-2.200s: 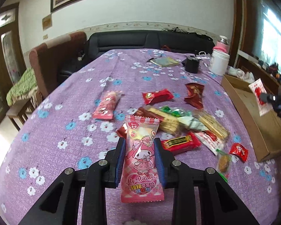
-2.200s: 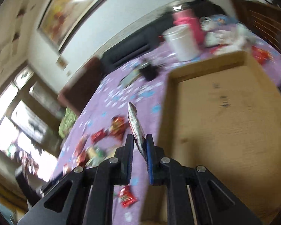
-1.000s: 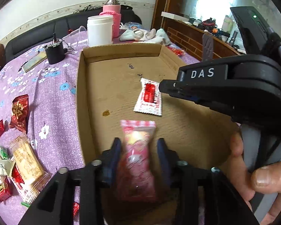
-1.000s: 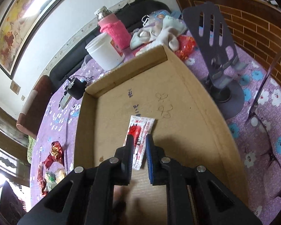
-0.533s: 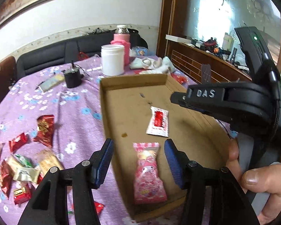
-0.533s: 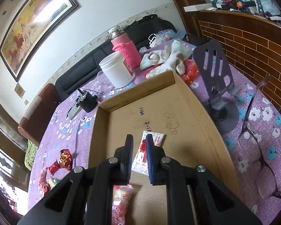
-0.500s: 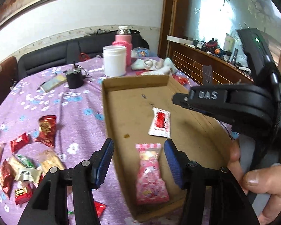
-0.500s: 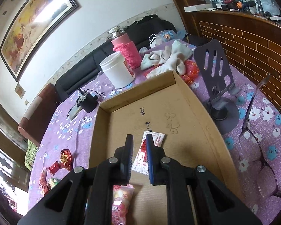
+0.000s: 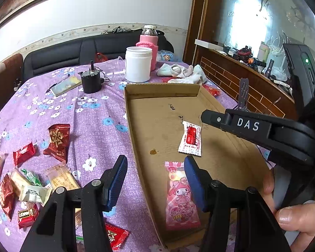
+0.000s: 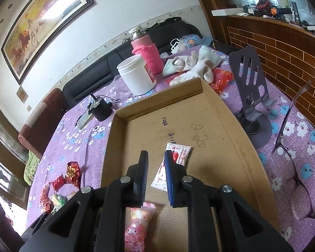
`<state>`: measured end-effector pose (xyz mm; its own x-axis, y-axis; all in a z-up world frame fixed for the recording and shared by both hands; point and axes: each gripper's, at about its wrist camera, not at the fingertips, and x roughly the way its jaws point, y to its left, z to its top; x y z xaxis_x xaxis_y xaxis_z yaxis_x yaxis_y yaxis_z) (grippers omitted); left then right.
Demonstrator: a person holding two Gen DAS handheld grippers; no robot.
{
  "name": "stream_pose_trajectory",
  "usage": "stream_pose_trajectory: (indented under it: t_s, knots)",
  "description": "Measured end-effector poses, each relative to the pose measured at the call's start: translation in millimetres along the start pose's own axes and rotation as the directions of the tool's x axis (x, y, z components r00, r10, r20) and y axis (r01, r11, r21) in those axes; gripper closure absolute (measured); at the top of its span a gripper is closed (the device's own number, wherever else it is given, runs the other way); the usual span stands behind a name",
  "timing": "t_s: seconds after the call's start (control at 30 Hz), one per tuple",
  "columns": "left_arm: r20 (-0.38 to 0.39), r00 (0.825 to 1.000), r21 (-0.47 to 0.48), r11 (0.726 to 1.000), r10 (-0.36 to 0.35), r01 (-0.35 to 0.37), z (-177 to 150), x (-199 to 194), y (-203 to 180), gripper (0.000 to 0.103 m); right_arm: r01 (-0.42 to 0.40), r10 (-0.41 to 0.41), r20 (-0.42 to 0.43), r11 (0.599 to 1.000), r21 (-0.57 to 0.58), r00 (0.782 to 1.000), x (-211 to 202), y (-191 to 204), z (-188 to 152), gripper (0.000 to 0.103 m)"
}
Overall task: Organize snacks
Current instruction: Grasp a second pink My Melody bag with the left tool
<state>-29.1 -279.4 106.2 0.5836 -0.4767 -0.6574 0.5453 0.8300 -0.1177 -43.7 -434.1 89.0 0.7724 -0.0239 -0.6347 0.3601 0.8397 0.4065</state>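
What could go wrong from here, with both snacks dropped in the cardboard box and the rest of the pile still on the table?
1. The pink My Melody candy packet lies close to the shallow brown cardboard box's near edge, under the left hand-held gripper; a low pass could drag it out.
2. The two hand-held grippers are crowded over the box; the right hand-held gripper could clip the left on the way out.
3. Thin-framed eyeglasses lie beside the box on the right, easy to knock.

Domestic living room: framed horse painting (image 10: 42, 21) on far wall, black sofa (image 9: 73, 56) behind a table (image 9: 90, 109) under purple floral cloth, wood-panelled sideboard (image 10: 283, 48) at right.
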Motion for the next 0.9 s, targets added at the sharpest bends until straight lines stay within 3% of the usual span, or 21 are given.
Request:
stream_pose_trajectory:
  t_s: [0.23, 0.47, 0.7, 0.9]
  knots:
    - [-0.015, 1.000, -0.022, 1.000, -0.001, 0.001, 4, -2, 2, 0.044, 0.015, -0.015, 0.007, 1.000, -0.016, 1.000, 1, 3, -2, 0.083]
    - [-0.088, 0.996, -0.071, 0.997, 0.009, -0.015, 4, -20, 13, 0.044, 0.007, -0.006, 0.003, 1.000, -0.019, 1.000, 0, 3, -2, 0.083]
    - [-0.084, 0.994, -0.067, 0.995, 0.066, -0.072, 1, -55, 40, 0.044, -0.025, 0.025, -0.011, 0.998, -0.053, 1.000, 1, 11, -6, 0.083]
    - [-0.067, 0.978, -0.156, 0.966, 0.197, -0.205, -6, -81, 105, 0.044, -0.103, 0.101, -0.016, 0.986, -0.129, 0.995, -3, 33, -13, 0.076]
